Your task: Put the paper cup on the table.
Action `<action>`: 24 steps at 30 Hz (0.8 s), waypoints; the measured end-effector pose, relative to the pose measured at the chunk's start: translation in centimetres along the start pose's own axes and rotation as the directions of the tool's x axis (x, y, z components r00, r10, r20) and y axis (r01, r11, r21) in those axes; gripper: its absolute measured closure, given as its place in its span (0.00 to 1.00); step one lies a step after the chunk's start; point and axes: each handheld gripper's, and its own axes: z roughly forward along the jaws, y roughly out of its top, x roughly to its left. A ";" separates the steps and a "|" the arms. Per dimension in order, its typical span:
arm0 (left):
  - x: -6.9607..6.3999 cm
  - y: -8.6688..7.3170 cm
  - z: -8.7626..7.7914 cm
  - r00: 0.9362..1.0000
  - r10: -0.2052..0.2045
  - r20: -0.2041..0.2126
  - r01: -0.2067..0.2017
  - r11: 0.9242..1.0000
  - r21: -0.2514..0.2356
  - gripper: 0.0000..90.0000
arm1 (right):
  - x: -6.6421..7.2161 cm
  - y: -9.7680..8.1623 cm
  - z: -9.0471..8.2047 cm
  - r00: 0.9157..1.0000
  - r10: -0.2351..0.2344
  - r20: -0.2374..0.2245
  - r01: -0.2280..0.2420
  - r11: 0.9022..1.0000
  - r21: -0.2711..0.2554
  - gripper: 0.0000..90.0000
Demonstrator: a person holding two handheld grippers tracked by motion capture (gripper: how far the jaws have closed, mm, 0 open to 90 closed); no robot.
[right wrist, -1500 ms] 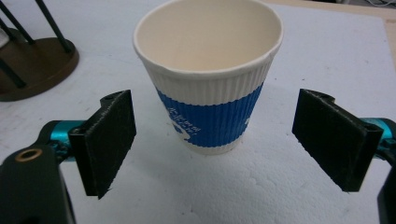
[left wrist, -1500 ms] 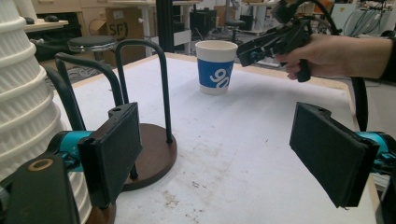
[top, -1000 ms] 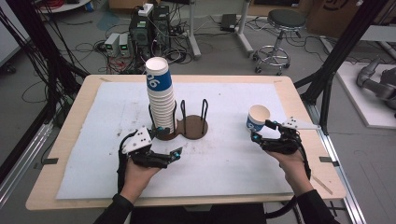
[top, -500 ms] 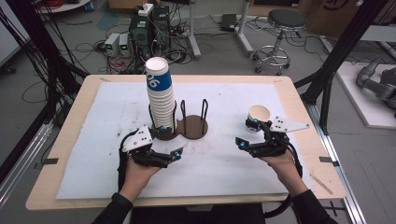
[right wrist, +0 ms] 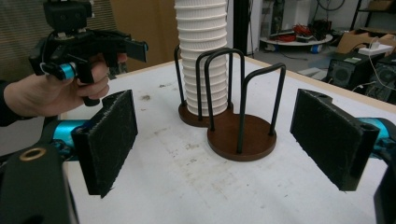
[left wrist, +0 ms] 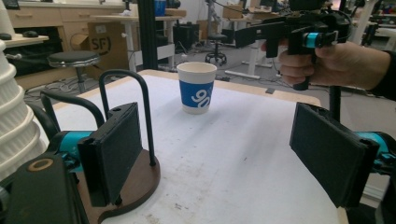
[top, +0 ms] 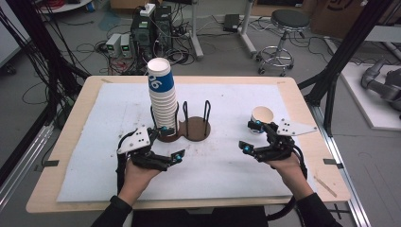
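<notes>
Single paper cup (top: pixel 262 115) stands upright on the white mat (top: pixel 227 165), right side of the table (top: pixel 302 101), mouth up, empty as far as can be seen. In the left gripper view the same cup (left wrist: pixel 196 87) shows a blue band with white print and stands alone, nothing touching it.

Right gripper (top: pixel 251 137) sits just beside the cup on the near side, held in the person's right hand (top: pixel 283 163). Jaws apart, nothing between them; one jaw tip lies close to the cup's base, whether touching cannot be told. In the right gripper view its two black pads (right wrist: pixel 109 140) stand wide apart and face the cup holder.

Cup holder (top: pixel 191 128): dark brown double-disc base with black wire hoops, near the middle of the mat. Its left bay carries a tall stack of cups (top: pixel 163 101), white ribbed sides, top cup blue-banded. Its right bay is bare.

Left gripper (top: pixel 171 142) rests low by the holder's left bay, in the left hand (top: pixel 137 172). Jaws apart, nothing held; one tip is close to the foot of the stack.

Well behind the table: a stool (top: pixel 283 28), computer boxes, cables on the floor.
</notes>
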 end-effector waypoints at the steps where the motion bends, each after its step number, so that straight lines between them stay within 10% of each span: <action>1: -0.1 0.1 -0.1 1.000 0.005 -0.005 -0.006 1.000 -0.001 0.19 | 0.1 0.0 0.1 0.999 -0.027 0.024 0.027 1.000 0.004 0.17; 24: 0.5 0.6 -1.1 1.000 0.001 -0.016 -0.001 1.000 -0.022 0.19 | 0.4 -0.3 0.4 0.998 -0.021 0.051 0.019 0.999 0.039 0.17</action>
